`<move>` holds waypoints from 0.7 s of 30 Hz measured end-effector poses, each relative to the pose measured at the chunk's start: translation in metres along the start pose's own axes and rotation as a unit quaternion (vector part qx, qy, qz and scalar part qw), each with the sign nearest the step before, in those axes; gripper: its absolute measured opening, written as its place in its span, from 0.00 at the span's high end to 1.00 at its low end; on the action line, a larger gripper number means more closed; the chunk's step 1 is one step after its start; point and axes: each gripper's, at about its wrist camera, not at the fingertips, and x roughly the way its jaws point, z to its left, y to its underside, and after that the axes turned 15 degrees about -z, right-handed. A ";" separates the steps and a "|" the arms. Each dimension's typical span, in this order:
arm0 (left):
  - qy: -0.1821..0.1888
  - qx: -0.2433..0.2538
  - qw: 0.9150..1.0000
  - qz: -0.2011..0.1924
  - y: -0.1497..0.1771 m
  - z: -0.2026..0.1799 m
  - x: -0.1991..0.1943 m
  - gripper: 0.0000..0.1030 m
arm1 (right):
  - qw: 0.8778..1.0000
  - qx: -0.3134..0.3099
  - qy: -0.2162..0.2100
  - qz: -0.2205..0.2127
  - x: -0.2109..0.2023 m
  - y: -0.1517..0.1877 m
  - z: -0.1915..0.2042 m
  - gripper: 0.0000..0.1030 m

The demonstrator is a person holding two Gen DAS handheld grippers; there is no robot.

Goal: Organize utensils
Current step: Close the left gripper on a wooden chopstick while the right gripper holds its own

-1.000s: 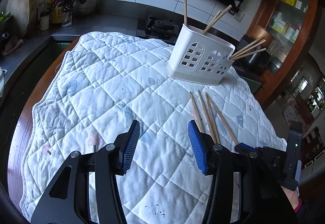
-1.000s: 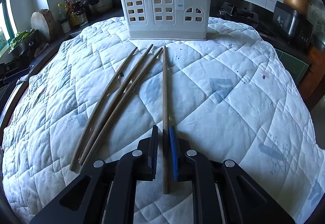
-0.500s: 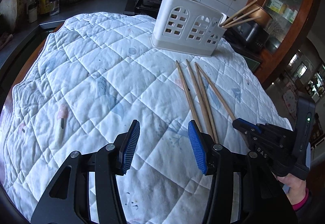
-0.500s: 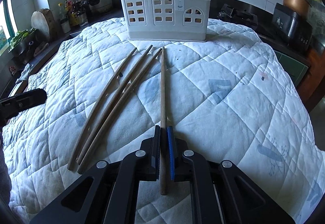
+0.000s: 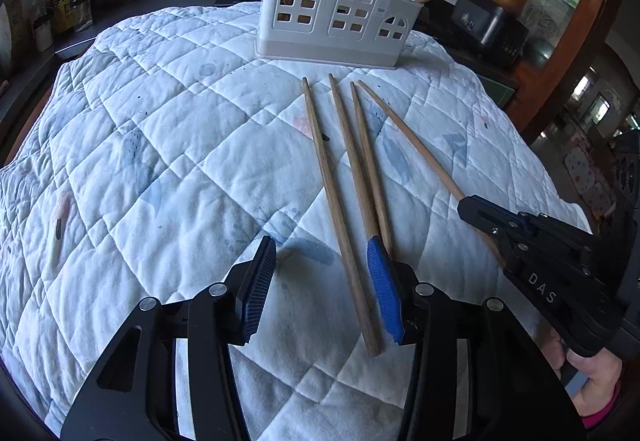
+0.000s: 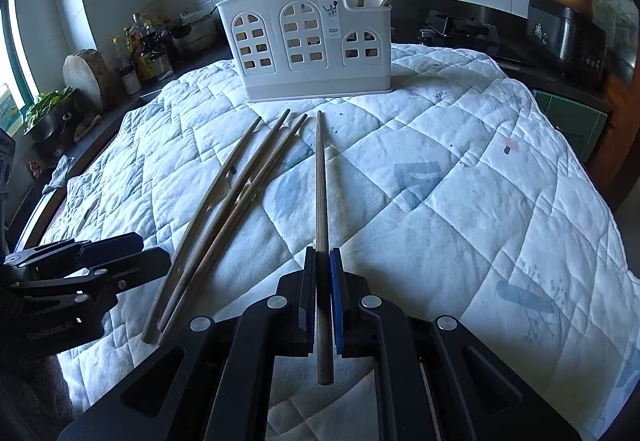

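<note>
Three loose wooden chopsticks point(image 5: 352, 169) point(image 6: 224, 217) lie side by side on the quilt in front of a white utensil holder point(image 5: 332, 9) point(image 6: 308, 45) that has several chopsticks standing in it. My left gripper point(image 5: 322, 241) point(image 6: 154, 251) is low over the near ends. Its jaws are closing, with the leftmost chopstick point(image 5: 340, 217) lying between them close to the right pad, and neither pad presses on it. My right gripper point(image 6: 323, 253) point(image 5: 472, 205) is shut on a fourth chopstick point(image 6: 322, 181) point(image 5: 412, 145), which points at the holder.
A white quilt point(image 5: 168, 145) point(image 6: 460, 181) covers the table. A counter with bottles point(image 6: 140, 53) and a round wooden block point(image 6: 86, 73) runs along the left. A stove point(image 6: 460, 29) and a black appliance point(image 6: 560, 33) stand behind the holder. A person's hand point(image 5: 592, 373) holds the right gripper.
My left gripper has moved right and down to the loose chopsticks, so the leftmost one now lies between its jaws. My right gripper closed fully on its chopstick and stayed in place.
</note>
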 end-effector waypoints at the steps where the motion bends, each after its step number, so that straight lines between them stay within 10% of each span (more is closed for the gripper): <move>1: -0.003 0.003 1.000 0.001 0.000 -0.001 0.001 0.54 | 1.000 0.001 -0.001 -0.001 0.000 0.000 0.000 0.94; 16: -0.051 0.040 0.998 0.006 0.001 -0.018 0.011 0.67 | 1.000 0.015 -0.010 -0.008 -0.005 0.000 -0.004 0.94; 21: -0.072 0.041 0.997 0.000 -0.002 -0.013 0.011 0.84 | 0.999 0.027 -0.016 -0.009 -0.006 0.001 -0.008 0.93</move>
